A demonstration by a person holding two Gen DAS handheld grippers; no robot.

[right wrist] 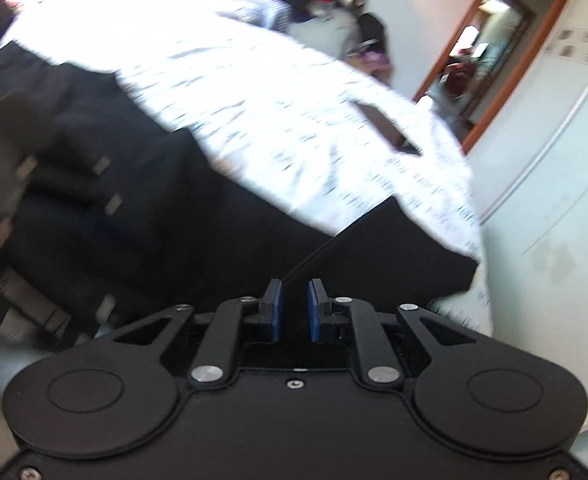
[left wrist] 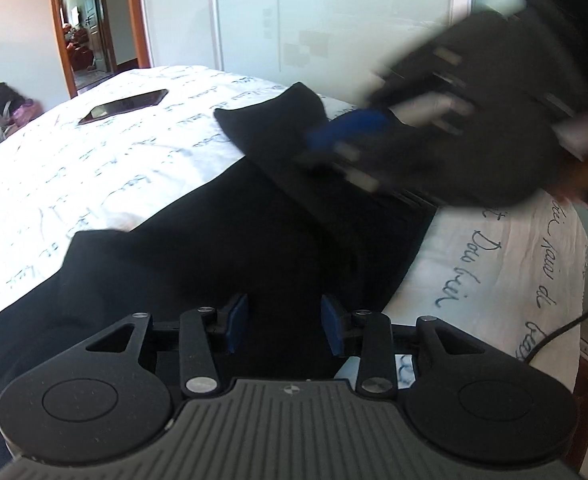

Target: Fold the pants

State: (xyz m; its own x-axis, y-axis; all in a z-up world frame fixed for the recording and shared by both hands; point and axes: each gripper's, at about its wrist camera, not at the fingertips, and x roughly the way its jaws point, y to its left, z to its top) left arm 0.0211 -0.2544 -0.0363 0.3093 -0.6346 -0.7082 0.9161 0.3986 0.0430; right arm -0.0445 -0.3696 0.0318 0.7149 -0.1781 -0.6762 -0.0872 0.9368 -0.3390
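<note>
Black pants (left wrist: 222, 264) lie on a bed with a white sheet printed with script (left wrist: 94, 168). My left gripper (left wrist: 284, 326) has its blue pads on either side of a fold of the pants fabric. My right gripper (right wrist: 294, 308) holds a thin edge of the pants (right wrist: 334, 248) between its blue pads. In the left wrist view the right gripper (left wrist: 346, 128) appears blurred at the upper right, lifting a pants end (left wrist: 278, 120) above the bed. In the right wrist view the left gripper (right wrist: 54, 200) shows as a blur at the left.
A dark phone (left wrist: 126, 105) lies on the sheet toward the far side; it also shows in the right wrist view (right wrist: 390, 128). A wooden door frame (left wrist: 60, 28) and a glass wardrobe door (left wrist: 334, 12) stand behind the bed. A cable (left wrist: 566, 328) hangs at the bed's right edge.
</note>
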